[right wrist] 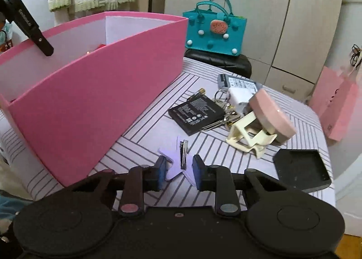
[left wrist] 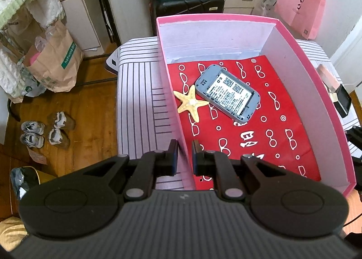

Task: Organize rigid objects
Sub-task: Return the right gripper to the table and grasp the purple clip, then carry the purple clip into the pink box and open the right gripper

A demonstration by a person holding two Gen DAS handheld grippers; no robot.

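At lower centre of the right wrist view, the right hand-held gripper [right wrist: 178,169] straddles a pale star-shaped hair clip [right wrist: 178,164] lying on the striped bench [right wrist: 140,127]; pads look to be touching its arms, though firm contact is uncertain. Left hand-held gripper [left wrist: 184,157] is clamped on the near wall of the pink box [left wrist: 325,105]. Starfish [left wrist: 189,103] and grey device [left wrist: 228,93] are already inside. Advice: seat the grip before lifting, clear the box wall, release low.
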